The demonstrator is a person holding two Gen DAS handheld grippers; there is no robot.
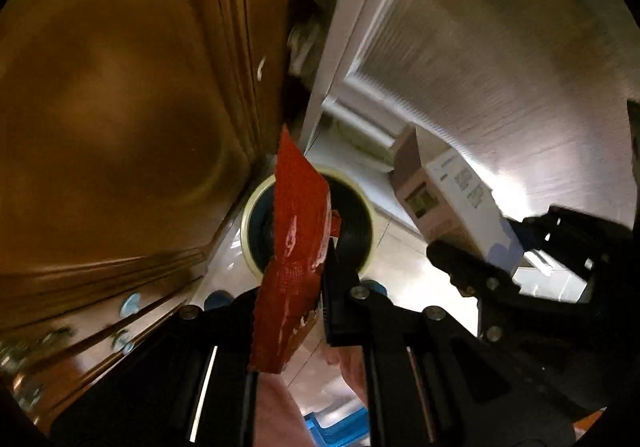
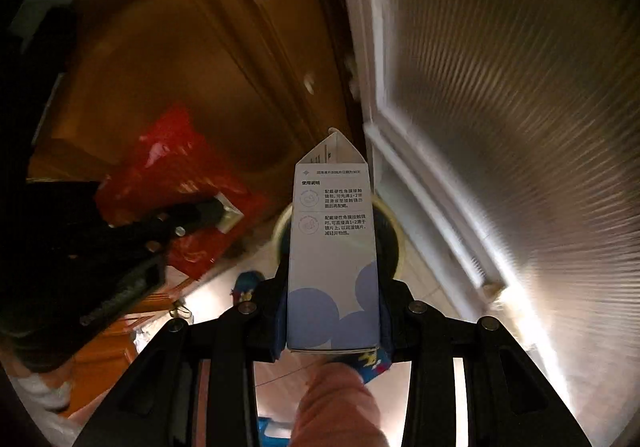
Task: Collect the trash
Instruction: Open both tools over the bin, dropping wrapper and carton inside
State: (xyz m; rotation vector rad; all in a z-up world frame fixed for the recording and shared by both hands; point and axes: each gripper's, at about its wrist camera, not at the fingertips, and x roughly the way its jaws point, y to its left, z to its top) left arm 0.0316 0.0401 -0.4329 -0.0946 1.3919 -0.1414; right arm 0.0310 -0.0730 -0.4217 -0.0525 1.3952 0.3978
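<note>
A red foil wrapper [image 1: 296, 247] hangs between the fingers of my left gripper [image 1: 310, 299], which is shut on it and points steeply down. Below it on the floor stands a round bin [image 1: 250, 215] with a cream rim and a dark inside. My right gripper [image 2: 333, 287] is shut on a tall white carton [image 2: 334, 239] with blue circles and printed text. The bin [image 2: 400, 247] shows partly behind the carton. Each view also catches the other hand: the right gripper [image 1: 492, 247] with the carton [image 1: 460, 203], and the left gripper [image 2: 192, 219] with the wrapper [image 2: 172, 159].
A brown wooden door [image 1: 120, 87] fills the left side. A white-framed ribbed glass panel [image 1: 500, 47] fills the right, with the bin in the corner between them on a pale tiled floor [image 1: 400, 259]. A person's leg [image 2: 340, 407] and a blue patterned slipper [image 2: 244, 283] are below.
</note>
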